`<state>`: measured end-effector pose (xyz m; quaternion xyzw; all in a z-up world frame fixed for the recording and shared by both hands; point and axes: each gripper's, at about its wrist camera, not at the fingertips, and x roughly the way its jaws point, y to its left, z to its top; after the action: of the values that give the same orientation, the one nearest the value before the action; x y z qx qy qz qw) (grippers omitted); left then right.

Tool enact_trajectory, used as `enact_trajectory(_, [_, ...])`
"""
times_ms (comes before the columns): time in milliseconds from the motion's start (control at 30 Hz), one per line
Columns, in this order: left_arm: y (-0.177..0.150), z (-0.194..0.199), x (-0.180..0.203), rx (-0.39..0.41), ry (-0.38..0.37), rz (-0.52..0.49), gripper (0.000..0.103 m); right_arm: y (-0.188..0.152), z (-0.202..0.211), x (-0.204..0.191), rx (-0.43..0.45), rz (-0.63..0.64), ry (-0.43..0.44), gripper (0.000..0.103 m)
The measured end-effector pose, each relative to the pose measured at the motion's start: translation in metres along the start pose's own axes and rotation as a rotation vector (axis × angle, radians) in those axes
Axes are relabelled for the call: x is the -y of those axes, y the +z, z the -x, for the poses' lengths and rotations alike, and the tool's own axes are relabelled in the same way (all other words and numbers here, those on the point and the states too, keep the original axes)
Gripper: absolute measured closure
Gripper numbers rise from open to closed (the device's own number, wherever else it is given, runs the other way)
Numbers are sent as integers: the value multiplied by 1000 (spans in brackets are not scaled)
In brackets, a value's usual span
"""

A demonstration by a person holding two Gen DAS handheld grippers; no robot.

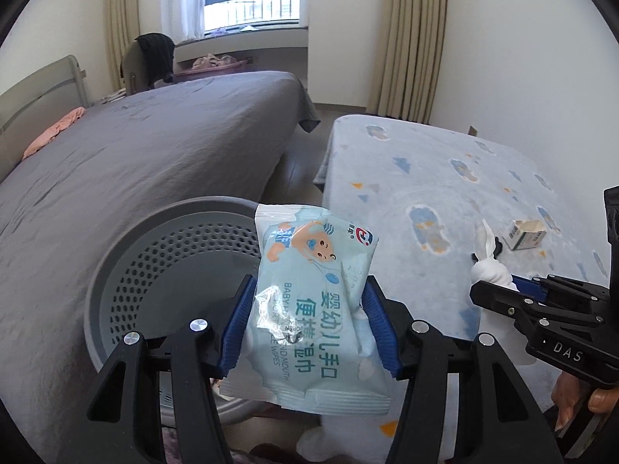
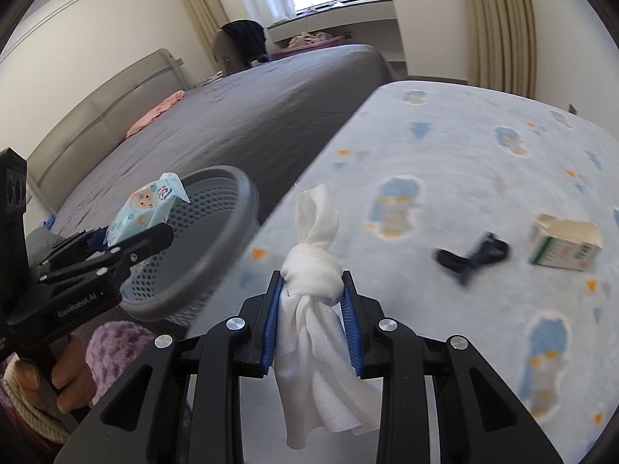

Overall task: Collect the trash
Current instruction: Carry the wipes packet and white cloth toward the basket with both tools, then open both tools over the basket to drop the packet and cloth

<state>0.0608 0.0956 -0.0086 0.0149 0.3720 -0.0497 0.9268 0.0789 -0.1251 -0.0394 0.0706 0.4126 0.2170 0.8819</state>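
Blue ribbed pads of the left gripper (image 1: pixel 307 323) press on both sides of a pale-blue pack of baby wipes (image 1: pixel 315 309), so its jaws stand about half apart, closed on the pack. The pack stands upright and hangs just over the near right rim of a grey perforated basket (image 1: pixel 116 270), which sits low between the grey bed (image 1: pixel 135 162) on the left and the cloud-patterned surface (image 1: pixel 425 178) on the right.

The right gripper (image 2: pixel 311 319) has its jaws drawn in tight on a white tissue (image 2: pixel 313 282) twisted into a knot; the knot bulges between the pads, one tail points up and the loose end hangs below. From the right wrist view this gripper is over the near left edge of the surface, with the basket just to its left and the left gripper with its pack over the basket's near rim.

Farther right on the surface lie a small black and blue object (image 2: pixel 474 257), blurred, and beyond it a torn-open white carton (image 2: pixel 566 247) with green and red print, near each other but apart. A hand (image 2: pixel 58 382) grips the left gripper's handle beside a purple sleeve (image 2: pixel 116 348).
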Motion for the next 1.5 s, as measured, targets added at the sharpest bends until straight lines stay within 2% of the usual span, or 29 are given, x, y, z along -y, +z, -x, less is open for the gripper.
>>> enact_trajectory(267, [-4,-12,-67,-17,85,81,48,36,-55,-70,-36,88,91,74])
enact_trajectory(567, [-7,-29,-106,-41,126,148,47,59,-113,-118,-103,161,154,74])
enact_trajectory(700, [-8,-35,-116,-53,141,185,47,66,-127,-125,-115,173,165,74])
enact_trajectory(733, [-9,-36,-119,-56,144,192,45,66,-128,-126,-115,174,165,73])
enact_trajectory(767, [-10,-37,-122,-59,149,200,39,65,-131,-126,-119,175,164,71])
enact_trajectory(833, [-12,-37,-126,-56,162,212,31,64,-133,-125,-118,176,158,56])
enact_trajectory(900, [-14,-37,-129,-59,169,222,28,62,-133,-123,-110,172,154,51])
enact_trajectory(1300, [-23,-34,-136,-72,189,249,22,53,-132,-117,-118,155,131,51])
enact_trajectory(1500, [-26,-26,-135,-64,192,245,18,49,-122,-118,-94,151,121,51])
